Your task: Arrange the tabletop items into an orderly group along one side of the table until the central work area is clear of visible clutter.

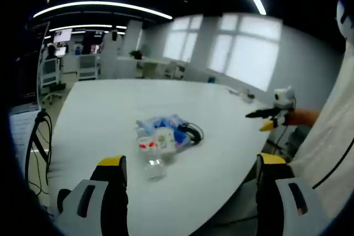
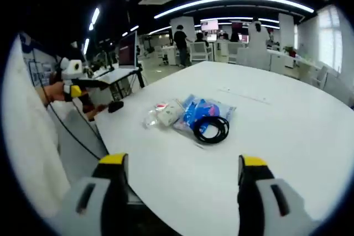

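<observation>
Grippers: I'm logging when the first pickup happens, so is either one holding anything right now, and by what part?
Nothing is held. The left gripper and right gripper are both open, short of the pile of packets.

White table (image 2: 287,120) top is seen as smooth, slightly glossy laminate. Blue bag (image 2: 200,110) and clear packets (image 2: 164,113) are seen as shiny crinkled plastic; black cable coil (image 2: 212,127) looks rubbery. Gripper bodies are rendered in matt white plastic
</observation>
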